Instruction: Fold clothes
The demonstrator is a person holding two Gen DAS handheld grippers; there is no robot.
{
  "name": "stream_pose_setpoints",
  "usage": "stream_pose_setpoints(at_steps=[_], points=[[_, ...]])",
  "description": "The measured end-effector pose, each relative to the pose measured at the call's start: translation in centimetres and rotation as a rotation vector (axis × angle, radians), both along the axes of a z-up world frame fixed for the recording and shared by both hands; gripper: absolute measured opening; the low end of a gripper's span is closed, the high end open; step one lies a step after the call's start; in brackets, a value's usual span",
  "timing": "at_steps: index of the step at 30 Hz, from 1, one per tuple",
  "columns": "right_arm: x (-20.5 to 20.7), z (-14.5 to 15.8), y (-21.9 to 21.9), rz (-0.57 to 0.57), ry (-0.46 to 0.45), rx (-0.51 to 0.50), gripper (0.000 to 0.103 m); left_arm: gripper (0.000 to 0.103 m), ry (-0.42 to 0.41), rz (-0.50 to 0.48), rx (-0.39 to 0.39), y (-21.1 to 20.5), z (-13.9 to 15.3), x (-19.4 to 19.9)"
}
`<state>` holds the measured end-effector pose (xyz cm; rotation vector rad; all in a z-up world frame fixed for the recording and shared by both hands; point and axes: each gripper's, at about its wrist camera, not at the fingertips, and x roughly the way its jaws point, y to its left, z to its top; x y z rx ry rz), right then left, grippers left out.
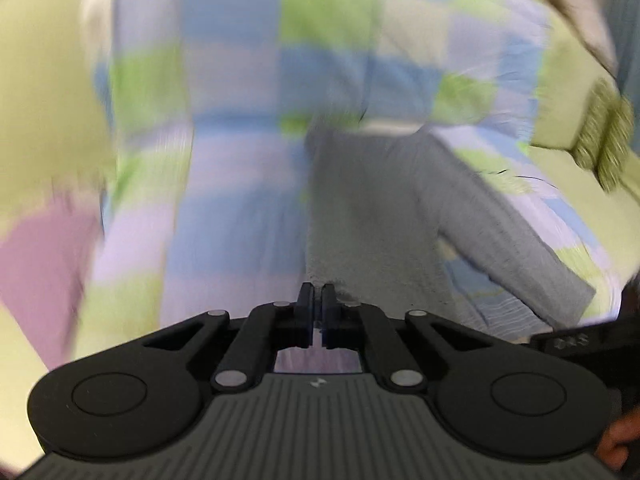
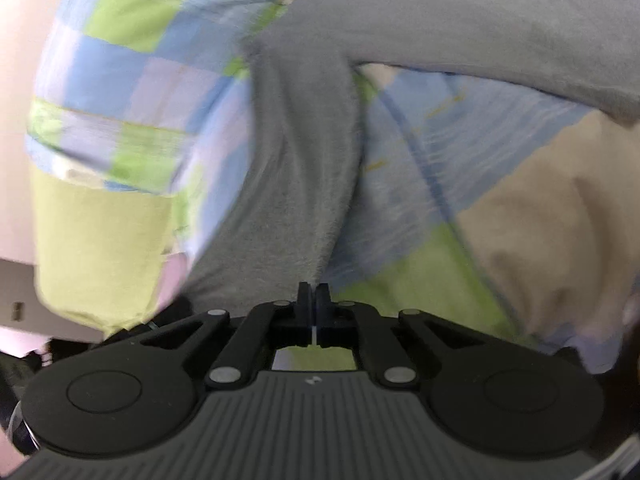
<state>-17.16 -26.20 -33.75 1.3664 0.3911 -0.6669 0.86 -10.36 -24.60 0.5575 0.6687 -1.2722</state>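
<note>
A grey knit garment [image 1: 372, 208] lies over a checked blue, green and lilac bedspread [image 1: 240, 100]. My left gripper [image 1: 318, 300] is shut on the near edge of the grey garment, with the fabric running up and to the right from the fingertips. In the right wrist view the same grey garment [image 2: 304, 160] stretches up from my right gripper [image 2: 313, 298], which is shut on its edge; a wider part [image 2: 480, 20] spreads across the top right. Both views are blurred.
The checked bedspread [image 2: 132, 80] covers the bed under the garment. A plain yellow-green cloth with a ribbed cuff [image 1: 600, 136] lies at the right, and another yellow-green patch [image 2: 100, 248] at the left. A beige cloth [image 2: 552, 220] lies at the right.
</note>
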Motion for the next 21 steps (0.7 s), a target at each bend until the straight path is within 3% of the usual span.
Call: stream_pose_setpoints(at_steps=[2, 4, 7, 11, 14, 16, 19, 21], points=[[0.0, -0.1, 0.1, 0.015, 0.043, 0.011, 0.001, 0.0, -0.043, -0.015, 0.071, -0.1, -1.9, -0.9], [-0.1, -1.4, 0.0, 0.035, 0.144, 0.056, 0.001, 0.0, -0.025, 0.025, 0.234, -0.3, -6.4, -1.1], [-0.1, -2.9, -0.1, 0.044, 0.199, 0.114, 0.001, 0.001, -0.024, 0.084, 0.332, -0.1, -10.1, -0.5], [1.0, -3.3, -0.3, 0.127, 0.21, 0.102, 0.006, 0.009, -0.054, 0.131, 0.344, -0.3, -10.1, 0.8], [1.6, -2.8, 0.1, 0.209, 0.24, 0.099, 0.029, 0.009, -0.077, 0.177, 0.373, 0.3, -9.6, 1.7], [1.7, -2.3, 0.5, 0.259, 0.269, 0.098, 0.03, 0.009, -0.06, 0.223, 0.413, 1.3, -8.9, 2.7], [0.8, -0.6, 1.3, 0.317, 0.337, 0.021, 0.029, 0.009, 0.027, 0.217, 0.31, 1.5, -6.1, 2.3], [-0.1, 1.3, 1.0, 0.295, 0.338, -0.092, 0.021, 0.025, 0.078, 0.177, 0.221, 0.0, -4.9, 0.9]])
